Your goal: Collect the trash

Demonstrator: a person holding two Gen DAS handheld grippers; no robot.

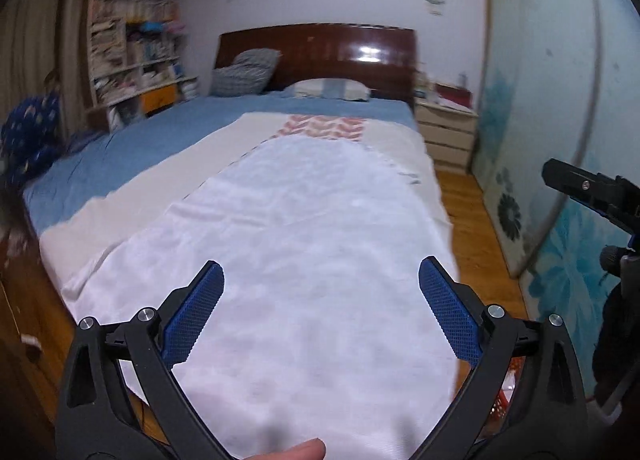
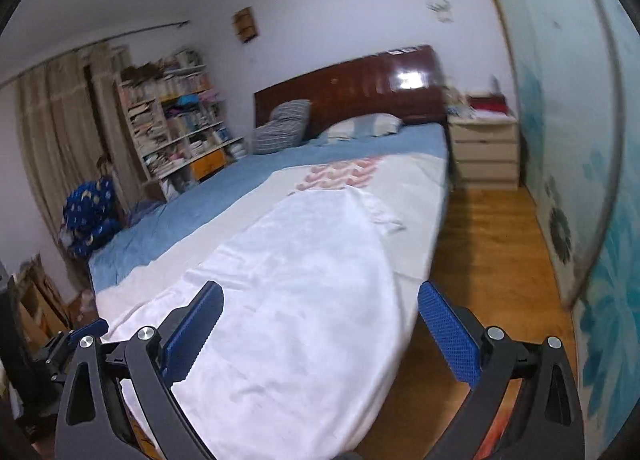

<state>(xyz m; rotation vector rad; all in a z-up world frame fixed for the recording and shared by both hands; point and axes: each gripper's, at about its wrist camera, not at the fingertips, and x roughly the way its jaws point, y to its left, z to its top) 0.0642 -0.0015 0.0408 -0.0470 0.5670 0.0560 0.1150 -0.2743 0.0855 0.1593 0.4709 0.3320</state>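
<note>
Search step: no trash seen on white-sheeted bed (image 1: pixel 280 219). Left hand-held gripper (image 1: pixel 320 292), right hand-held gripper (image 2: pixel 320 312) held wide, empty. Next: trash to be located.

Bed (image 1: pixel 132 147) carries white sheet (image 1: pixel 304 244) and pillows (image 1: pixel 328 89).

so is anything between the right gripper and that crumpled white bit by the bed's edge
Nothing visible: only the flat white sheet lies between the open right gripper and the crumpled white bit.
</note>
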